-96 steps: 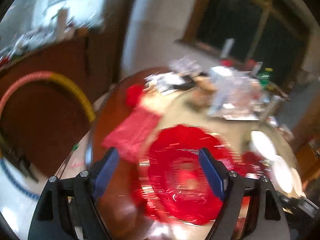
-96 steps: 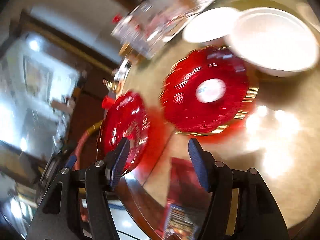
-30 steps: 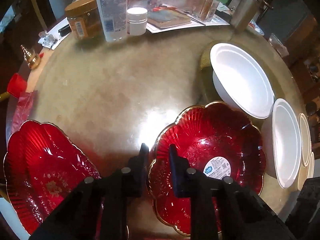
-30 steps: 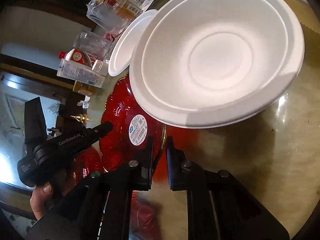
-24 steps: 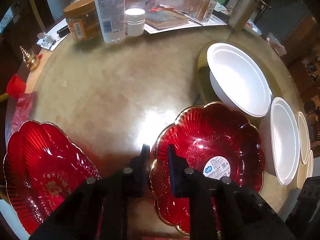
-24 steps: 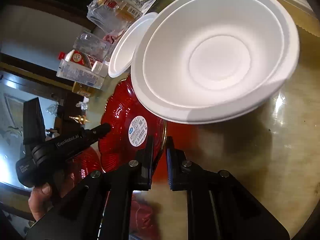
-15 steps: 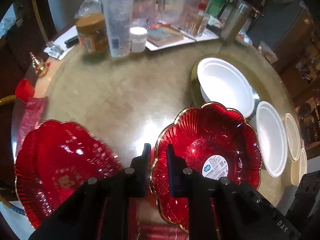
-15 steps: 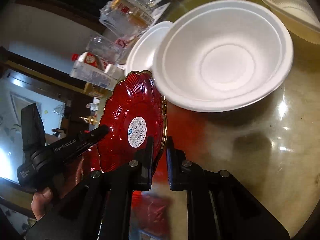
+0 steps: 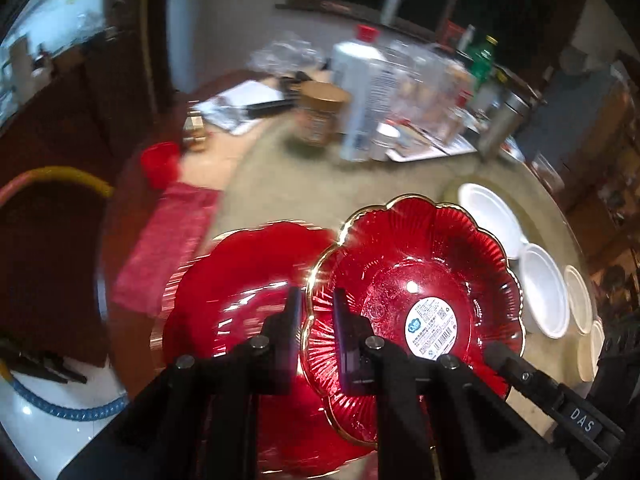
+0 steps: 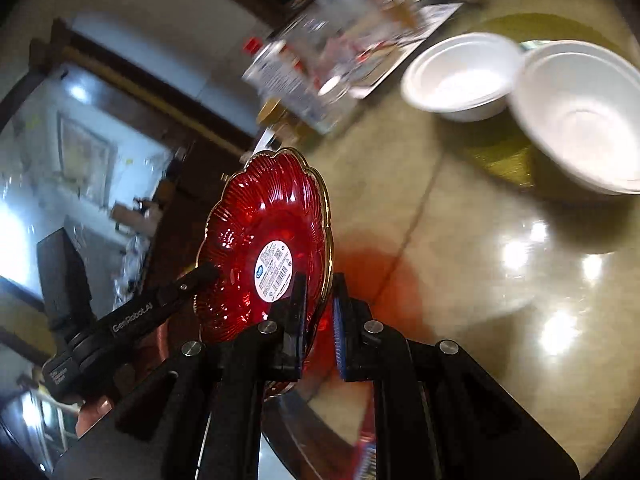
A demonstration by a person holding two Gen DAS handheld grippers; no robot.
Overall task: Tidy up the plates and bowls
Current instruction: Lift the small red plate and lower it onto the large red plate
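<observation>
worktop (image 9: 304, 184): second red plate (image 9: 240, 300), white bowls (image 9: 544, 288) at right | labelled red plate (image 9: 416, 280): held off the worktop, overlapping the second | left gripper (image 9: 316, 312), right gripper (image 10: 320, 304): each clamped on its rim, opposite sides

I read "DAS" on the right gripper (image 9: 578, 414) | "GenRobot.AI" on the left gripper (image 10: 132, 316) | barcode sticker (image 9: 431, 328) on red plate (image 9: 420, 264): print too small
</observation>
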